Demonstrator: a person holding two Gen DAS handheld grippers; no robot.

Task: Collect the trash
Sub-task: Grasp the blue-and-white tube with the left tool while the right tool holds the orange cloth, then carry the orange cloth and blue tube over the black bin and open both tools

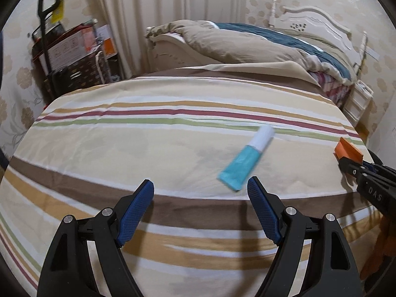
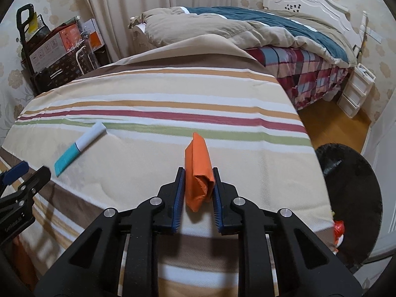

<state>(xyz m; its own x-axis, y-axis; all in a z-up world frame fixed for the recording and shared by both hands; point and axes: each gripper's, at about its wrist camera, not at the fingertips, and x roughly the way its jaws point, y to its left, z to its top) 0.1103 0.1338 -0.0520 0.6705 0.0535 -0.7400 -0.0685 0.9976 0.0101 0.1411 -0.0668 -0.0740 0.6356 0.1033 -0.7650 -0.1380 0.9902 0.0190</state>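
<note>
Pinching the orange wrapper (image 2: 199, 170) in the closed right gripper (image 2: 196, 175)
Light, crushable; left gripper (image 1: 200, 193) gapes empty beside the teal tube (image 1: 243, 163), lower centre

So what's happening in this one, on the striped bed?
A person is clearing trash off the striped bedcover with a handheld gripper in each hand. The right gripper has its fingers clamped on a crumpled orange wrapper. The left gripper is open just short of a teal and white tube, which lies untouched on the cover. A black bin sits on the floor beside the bed.
</note>
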